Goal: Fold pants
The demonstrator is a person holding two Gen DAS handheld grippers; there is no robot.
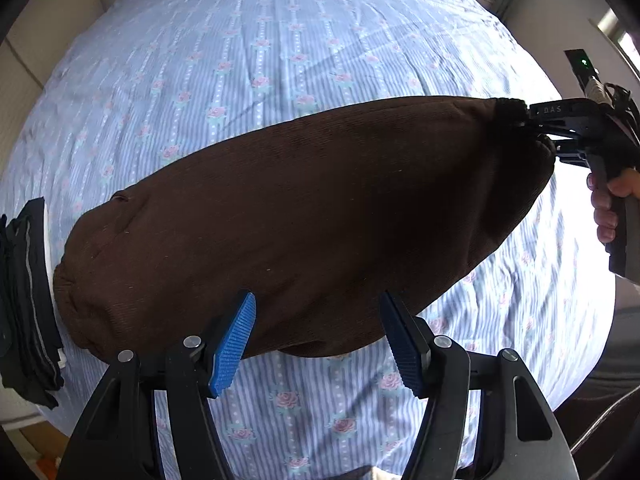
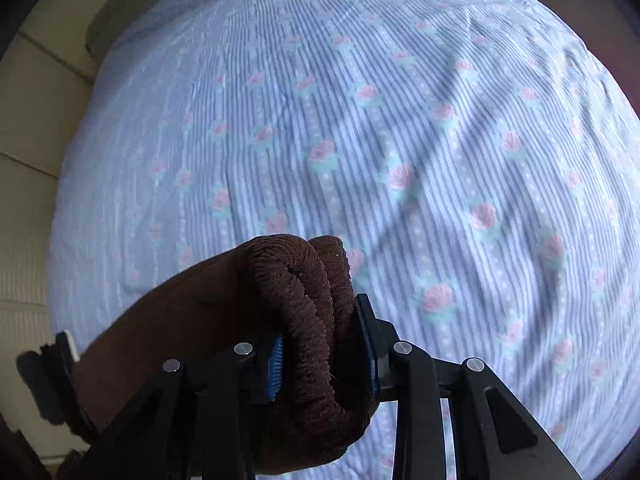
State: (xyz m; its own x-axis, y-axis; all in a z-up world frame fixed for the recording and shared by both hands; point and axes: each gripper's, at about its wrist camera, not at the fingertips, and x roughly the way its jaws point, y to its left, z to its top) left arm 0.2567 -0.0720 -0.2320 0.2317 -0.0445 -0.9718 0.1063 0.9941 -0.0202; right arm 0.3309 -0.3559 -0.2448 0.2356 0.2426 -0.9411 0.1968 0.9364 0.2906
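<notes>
Brown corduroy pants [image 1: 304,224] lie folded lengthwise across the bed, running from lower left to upper right. My left gripper [image 1: 320,344] is open, its blue pads on either side of the pants' near edge, holding nothing. My right gripper [image 1: 536,132] is shut on the gathered elastic waistband at the pants' right end and lifts it a little off the bed. In the right wrist view the bunched waistband [image 2: 316,312] sits squeezed between the pads of my right gripper [image 2: 324,356], and the rest of the pants trail off to the lower left.
The bed has a blue striped sheet with pink roses [image 1: 280,40]. A stack of folded dark clothes [image 1: 28,300] lies at the bed's left edge. A padded headboard or wall [image 2: 28,160] runs along the left side.
</notes>
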